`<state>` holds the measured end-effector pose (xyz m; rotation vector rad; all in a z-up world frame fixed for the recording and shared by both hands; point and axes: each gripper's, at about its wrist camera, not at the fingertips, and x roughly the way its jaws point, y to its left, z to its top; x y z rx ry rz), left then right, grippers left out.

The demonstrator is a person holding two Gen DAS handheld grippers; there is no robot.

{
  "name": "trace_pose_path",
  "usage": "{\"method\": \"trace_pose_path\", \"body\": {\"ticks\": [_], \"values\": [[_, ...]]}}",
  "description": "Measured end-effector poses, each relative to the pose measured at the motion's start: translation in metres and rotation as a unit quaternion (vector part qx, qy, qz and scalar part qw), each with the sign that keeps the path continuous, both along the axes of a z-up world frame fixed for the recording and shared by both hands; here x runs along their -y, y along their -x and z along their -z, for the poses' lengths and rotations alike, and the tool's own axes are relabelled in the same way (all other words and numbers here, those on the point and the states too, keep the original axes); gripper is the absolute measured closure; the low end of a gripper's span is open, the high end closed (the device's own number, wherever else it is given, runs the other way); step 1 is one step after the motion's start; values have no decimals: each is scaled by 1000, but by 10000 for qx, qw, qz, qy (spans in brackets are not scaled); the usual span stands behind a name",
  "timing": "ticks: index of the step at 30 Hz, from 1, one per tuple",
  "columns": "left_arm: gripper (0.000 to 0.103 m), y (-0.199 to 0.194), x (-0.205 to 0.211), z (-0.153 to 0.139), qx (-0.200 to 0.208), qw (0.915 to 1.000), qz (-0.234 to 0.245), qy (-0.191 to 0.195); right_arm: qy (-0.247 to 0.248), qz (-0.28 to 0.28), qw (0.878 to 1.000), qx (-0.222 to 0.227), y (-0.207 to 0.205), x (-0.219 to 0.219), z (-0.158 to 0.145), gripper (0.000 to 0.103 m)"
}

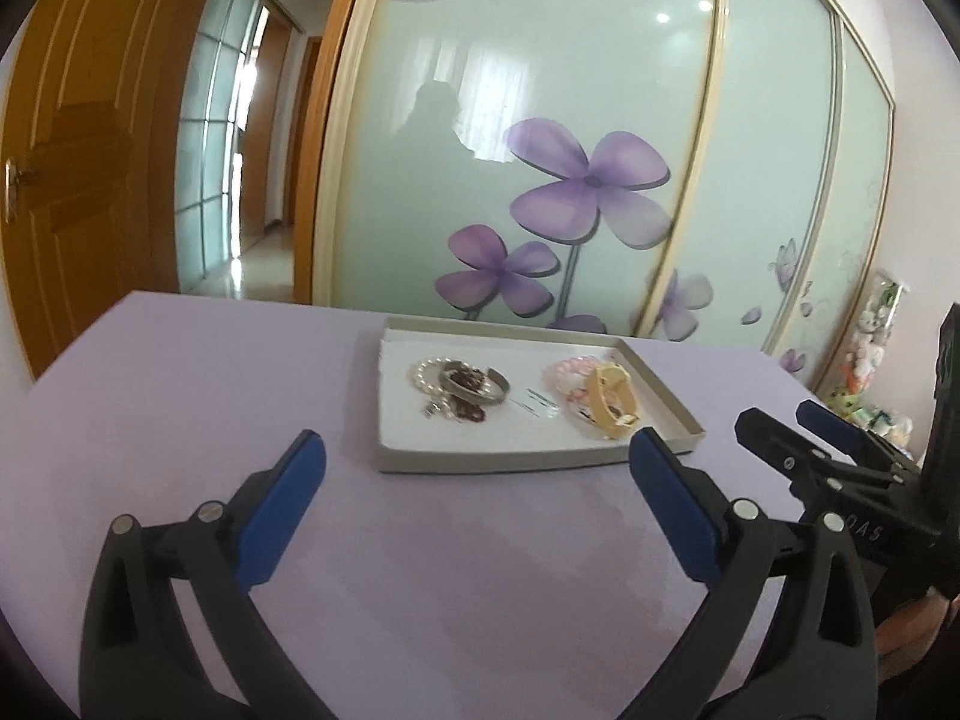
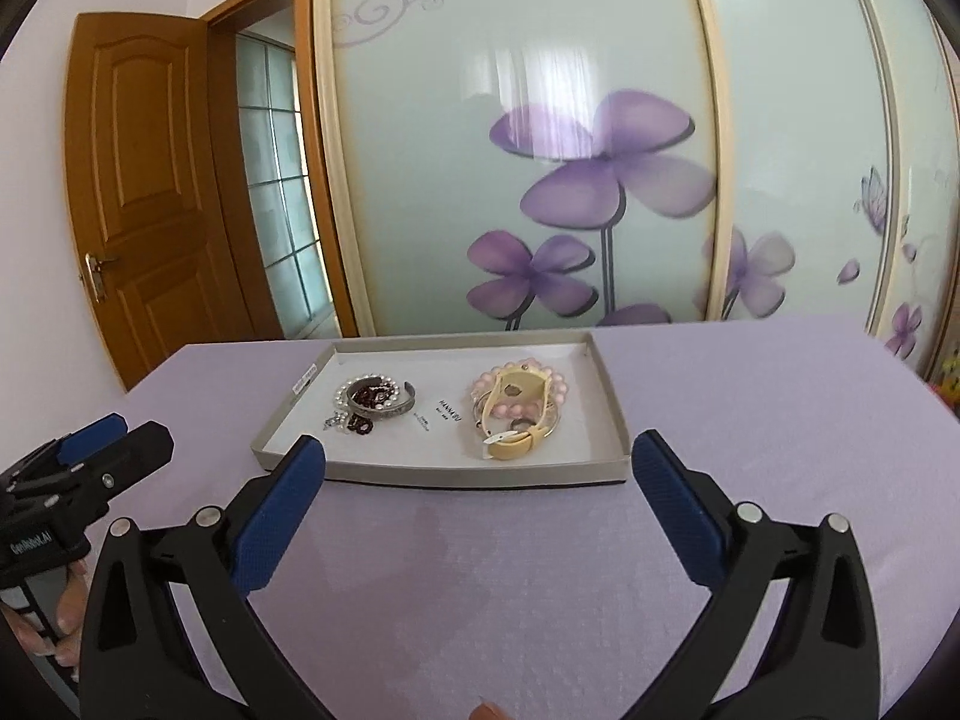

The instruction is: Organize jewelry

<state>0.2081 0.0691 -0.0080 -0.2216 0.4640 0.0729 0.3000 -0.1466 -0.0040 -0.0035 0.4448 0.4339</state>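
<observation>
A shallow grey cardboard tray [image 1: 516, 462] [image 2: 444, 473] lies on the lilac tablecloth. Its left half holds a pearl bracelet [image 1: 423, 373] [image 2: 345, 393], a silver bangle [image 1: 480, 387] [image 2: 393, 405] and dark red beads [image 2: 366, 399]. Its right half holds a pink bead bracelet [image 2: 555, 390] and a cream watch [image 1: 612, 399] [image 2: 519, 420]. My left gripper [image 1: 477, 450] hovers open just short of the tray's near edge, nothing between its blue pads. My right gripper [image 2: 478, 450] stands open too, equally empty, in front of the same edge. Each gripper shows at the other view's side.
Behind the table stands a wardrobe with sliding glass doors [image 2: 540, 150] printed with purple flowers. A wooden door [image 2: 150, 198] hangs open at the left. Small toys [image 1: 870, 372] sit at the far right. A hand [image 2: 66, 606] grips the left tool's handle.
</observation>
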Motion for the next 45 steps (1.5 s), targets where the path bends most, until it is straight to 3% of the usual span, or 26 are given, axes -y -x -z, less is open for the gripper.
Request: {"method": "trace_pose_path", "body": {"ticks": [10, 45], "values": [[2, 7, 1, -3, 124, 9996, 215, 159, -50, 21, 10000, -40, 2, 6, 6, 1], [2, 3, 11, -2, 185, 9993, 330, 79, -165, 44, 9999, -20, 1, 12, 9, 1]]}}
